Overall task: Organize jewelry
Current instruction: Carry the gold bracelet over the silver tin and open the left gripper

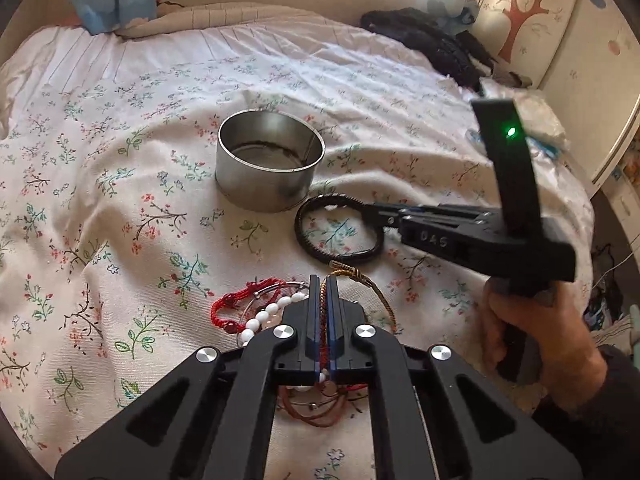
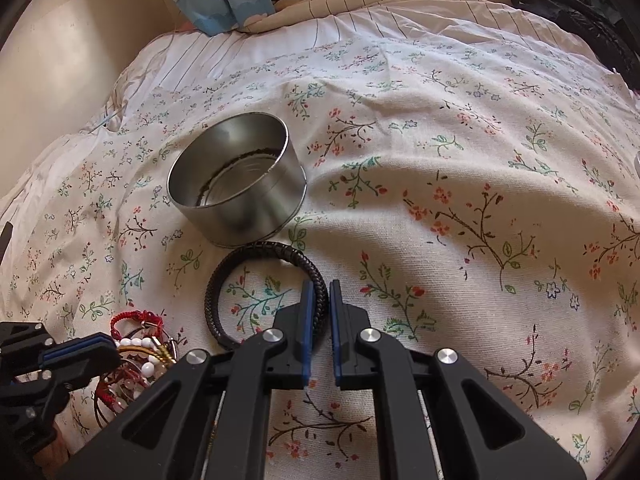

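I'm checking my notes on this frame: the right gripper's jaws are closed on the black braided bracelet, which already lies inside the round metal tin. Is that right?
One part is wrong. The black braided bracelet lies on the floral bedsheet, just in front of the round metal tin, not inside it. The right wrist view shows this. The right gripper's jaws are indeed closed on it.

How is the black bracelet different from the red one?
The black braided bracelet is thick, lies alone in an open loop by the metal tin, and the right gripper has its jaws shut on it. The red knotted bracelet is thinner and tangled in the jewelry pile. Both lie on the flowered bedsheet.
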{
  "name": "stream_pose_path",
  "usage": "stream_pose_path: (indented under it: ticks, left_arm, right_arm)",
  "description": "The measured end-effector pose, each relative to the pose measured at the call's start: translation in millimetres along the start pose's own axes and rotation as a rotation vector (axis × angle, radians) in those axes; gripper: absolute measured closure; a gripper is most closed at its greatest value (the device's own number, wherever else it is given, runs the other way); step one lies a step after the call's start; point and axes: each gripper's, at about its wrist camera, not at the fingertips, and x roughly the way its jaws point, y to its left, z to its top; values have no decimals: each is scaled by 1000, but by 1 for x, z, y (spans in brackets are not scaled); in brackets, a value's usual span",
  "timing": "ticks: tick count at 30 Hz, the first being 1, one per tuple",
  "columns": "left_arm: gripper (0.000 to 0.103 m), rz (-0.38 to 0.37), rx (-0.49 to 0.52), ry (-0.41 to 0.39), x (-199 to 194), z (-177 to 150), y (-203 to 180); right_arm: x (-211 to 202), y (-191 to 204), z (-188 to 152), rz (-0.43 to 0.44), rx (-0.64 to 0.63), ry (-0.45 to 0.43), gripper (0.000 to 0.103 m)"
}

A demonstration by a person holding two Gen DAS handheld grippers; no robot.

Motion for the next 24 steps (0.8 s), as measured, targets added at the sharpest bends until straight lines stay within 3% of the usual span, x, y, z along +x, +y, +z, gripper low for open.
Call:
stream_pose_path:
  ticks: [12, 14, 16, 24]
  left_arm:
    - [100, -205, -118, -132, -36, 14, 11]
    - [100, -206, -127, -144, -38, 15, 14]
    - [100, -300, -196, -180, -47, 17, 27]
    - [100, -200, -198, -233, -52, 44, 40]
  right_arm:
    - [-37, -15, 8, 45, 78, -143, 93]
    - [-42, -14, 9, 42, 76, -165, 93]
    - [-46, -13, 10, 44, 73, -186, 93]
    - [-72, -14, 15, 28, 77, -313, 93]
